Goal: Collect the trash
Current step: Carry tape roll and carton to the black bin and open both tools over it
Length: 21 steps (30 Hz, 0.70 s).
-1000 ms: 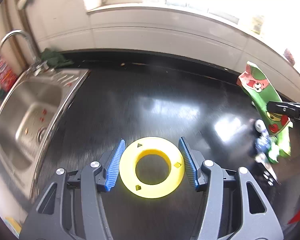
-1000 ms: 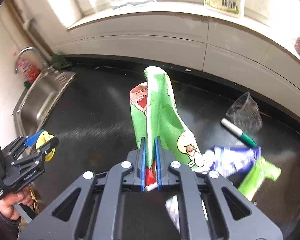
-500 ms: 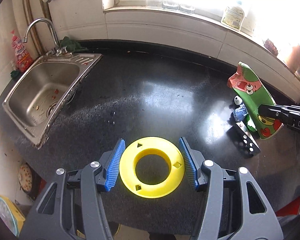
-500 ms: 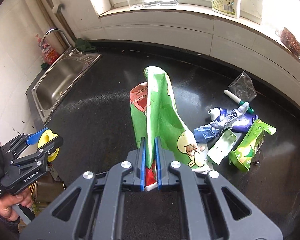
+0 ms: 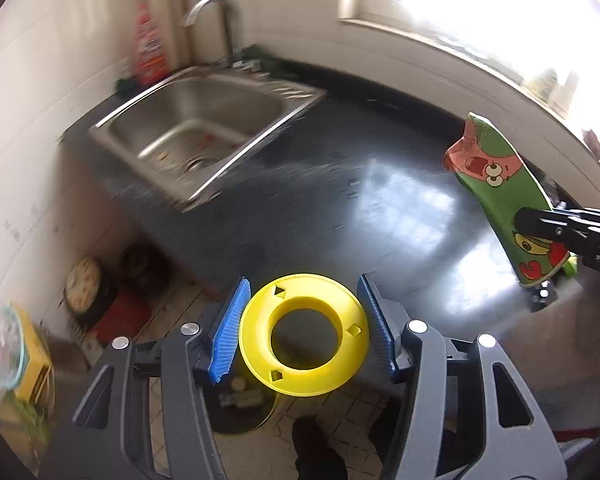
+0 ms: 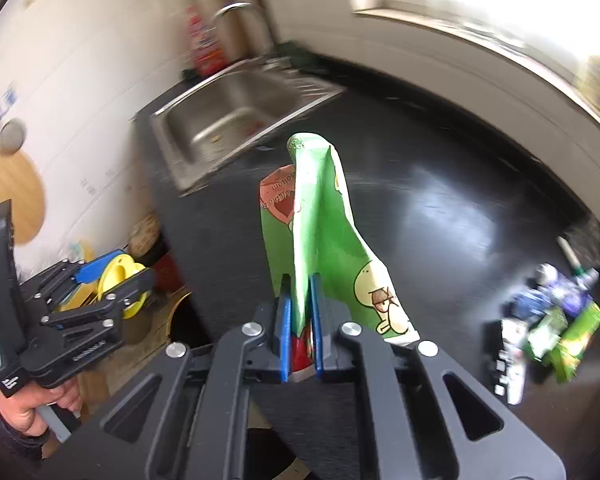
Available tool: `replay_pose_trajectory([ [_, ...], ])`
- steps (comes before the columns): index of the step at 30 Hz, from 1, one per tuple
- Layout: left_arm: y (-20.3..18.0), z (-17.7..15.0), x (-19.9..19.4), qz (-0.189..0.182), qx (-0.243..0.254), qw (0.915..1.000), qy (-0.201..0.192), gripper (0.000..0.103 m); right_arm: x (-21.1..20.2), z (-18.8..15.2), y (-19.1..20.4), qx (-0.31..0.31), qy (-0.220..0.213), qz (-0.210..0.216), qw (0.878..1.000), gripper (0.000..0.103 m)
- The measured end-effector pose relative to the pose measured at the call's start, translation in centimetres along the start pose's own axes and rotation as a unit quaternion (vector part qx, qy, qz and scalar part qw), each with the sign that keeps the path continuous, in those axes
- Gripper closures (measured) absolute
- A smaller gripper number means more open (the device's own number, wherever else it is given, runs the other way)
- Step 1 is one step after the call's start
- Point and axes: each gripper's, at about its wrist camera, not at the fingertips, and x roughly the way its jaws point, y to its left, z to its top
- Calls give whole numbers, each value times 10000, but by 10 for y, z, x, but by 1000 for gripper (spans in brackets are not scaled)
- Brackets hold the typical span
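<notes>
Pinching the lower end of a green cartoon-printed snack bag [image 6: 324,216], the right gripper [image 6: 299,336] has its blue ribbed fingers [image 6: 285,340] pressed nearly together on the thin film, so the bag stands up from the grip, creased down its middle and flopping open at the torn pink top. Held this way, clear of the tabletop [image 6: 440,208], the bag looks ready to be carried off to a bin; I judge the grip at one end keeps the limp, crinkly foil from folding over the camera. The left gripper [image 5: 304,332] holds a rigid yellow plastic ring [image 5: 304,338] flat between its fingers [image 5: 226,336], which stand apart at the ring's width and touch its rim on both sides; it hangs out past the tabletop edge, over the tiled floor [image 5: 340,420]. From the left wrist view the bag [image 5: 500,192] shows at the right, with the right gripper's dark tip across it. More trash is left on the glossy black stone surface: a small heap of wrappers [image 6: 548,320], green, blue and white, crumpled and partly blurred, lies well apart from the held bag. A stainless steel sink [image 5: 196,136] with a curved tap sits at the far left end, and a red bottle [image 5: 150,46] stands behind it.
</notes>
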Motion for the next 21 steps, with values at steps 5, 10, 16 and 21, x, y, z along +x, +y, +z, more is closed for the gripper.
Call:
replay_pose_trajectory([
  [5, 69, -45, -12, 407, -821, 9956, 182, 49, 31, -1, 88, -759, 333, 759, 9937, 94],
  [10, 128, -91, -13, 652, -1503, 9858, 380, 49, 66, -15, 169, -1319, 797, 1344, 9789, 94],
  [16, 168, -129, 10, 660, -1828, 9795, 519, 49, 112, -33, 223, -1535, 1298, 1444, 9689, 94],
  [21, 186, -151, 39, 415, -2038, 9761, 637, 49, 148, -48, 243, -1542, 1641, 1304, 9655, 93],
])
